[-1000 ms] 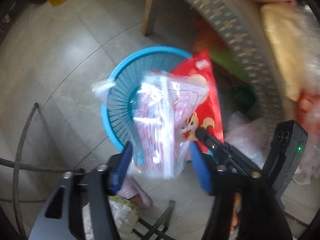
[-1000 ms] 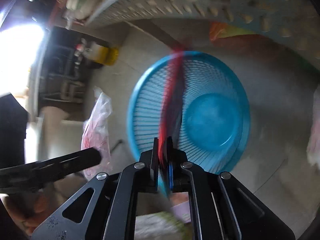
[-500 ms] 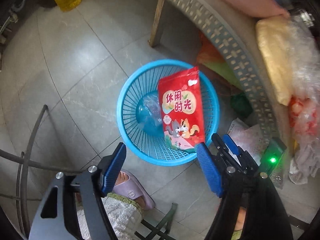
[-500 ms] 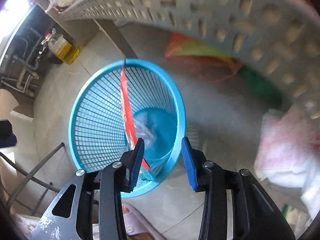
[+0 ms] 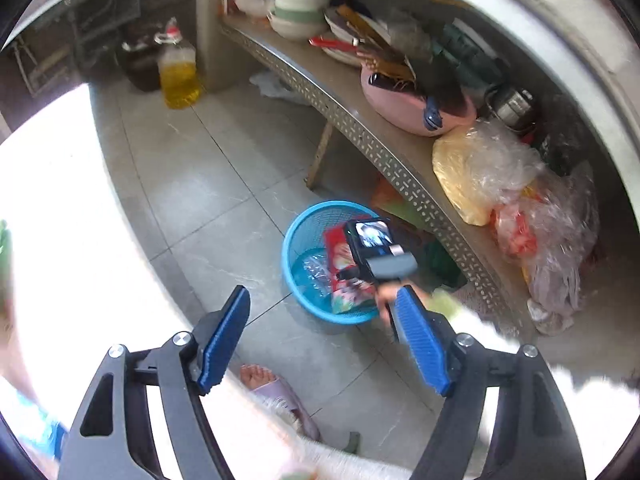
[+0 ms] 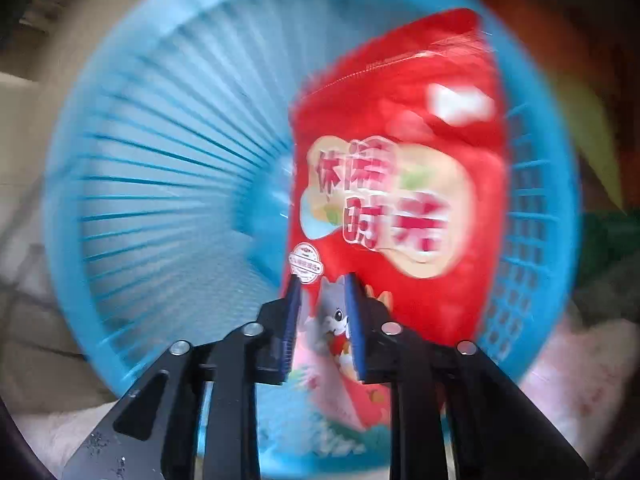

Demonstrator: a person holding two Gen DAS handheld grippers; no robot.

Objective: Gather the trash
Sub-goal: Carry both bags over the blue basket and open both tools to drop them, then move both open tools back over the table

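Note:
A blue mesh basket (image 5: 298,240) stands on the tiled floor below a shelf. Inside it, a red snack bag (image 5: 340,252) leans on the right wall beside a clear plastic bag (image 5: 314,272). My left gripper (image 5: 322,300) hangs high above the basket, its jaws opening with nothing between them. The back of the right gripper's camera (image 5: 370,236) shows over the basket rim. Up close, the right gripper (image 6: 323,280) hovers just over the red snack bag (image 6: 400,184) inside the basket (image 6: 160,160). Its jaws are closing to a narrow gap, and the pads do not press on the bag.
A long shelf with a perforated edge (image 5: 360,128) carries bowls, a pink pot (image 5: 412,108) and plastic bags (image 5: 500,176). A yellow oil jug (image 5: 178,76) stands on the floor at the back. A foot in a pink slipper (image 5: 272,384) is near the basket.
The left gripper let the clear bag fall into the basket, then rose and drew back. The right gripper released the red bag into the basket, dropped close over it and narrowed its jaws.

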